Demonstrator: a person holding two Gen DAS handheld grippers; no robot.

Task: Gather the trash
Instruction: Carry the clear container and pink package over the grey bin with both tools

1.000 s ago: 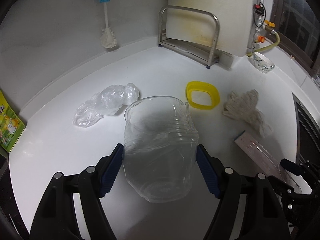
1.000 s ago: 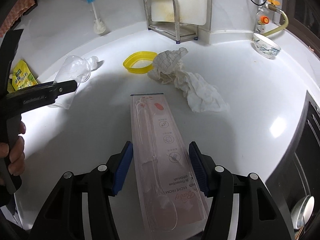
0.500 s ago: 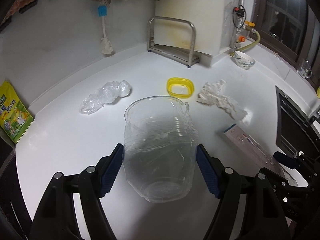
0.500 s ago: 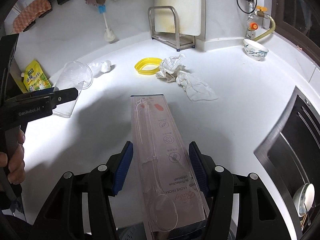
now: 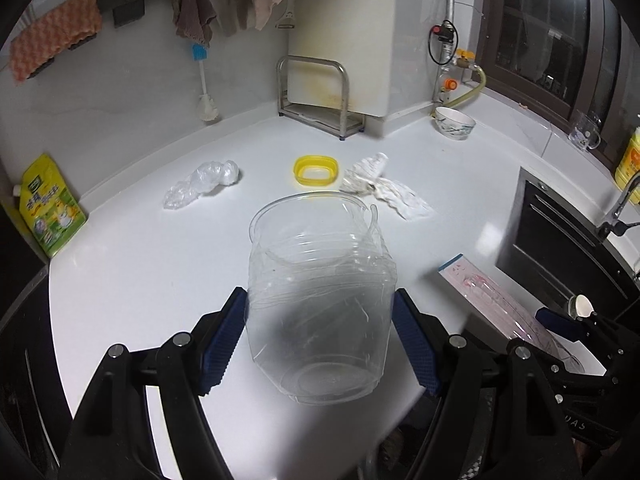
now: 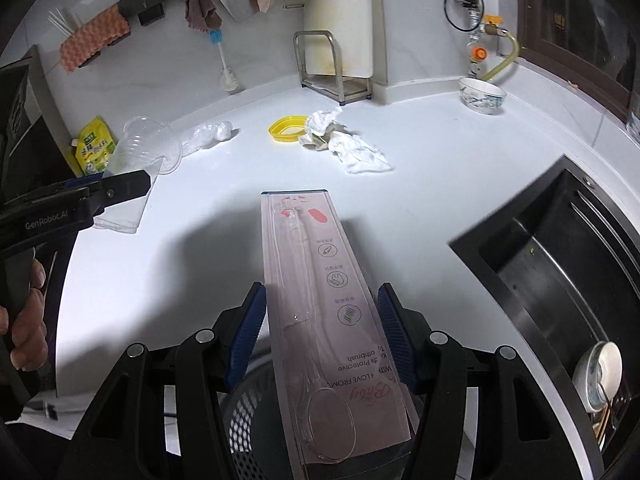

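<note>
Now the clear plastic cup (image 5: 320, 312) sits clamped between the blue pads of the left gripper (image 5: 320, 336), held above the front edge of the white counter (image 5: 140, 272). Beside it, the right gripper (image 6: 322, 336) pinches a clear toothbrush package (image 6: 320, 300) over a mesh bin (image 6: 248, 420) below that edge. Further back lie a crumpled plastic bag (image 5: 202, 184), a yellow ring (image 5: 316, 169) and a crumpled tissue (image 5: 384, 188), with the sink (image 6: 560, 264) at the right edge.
</note>
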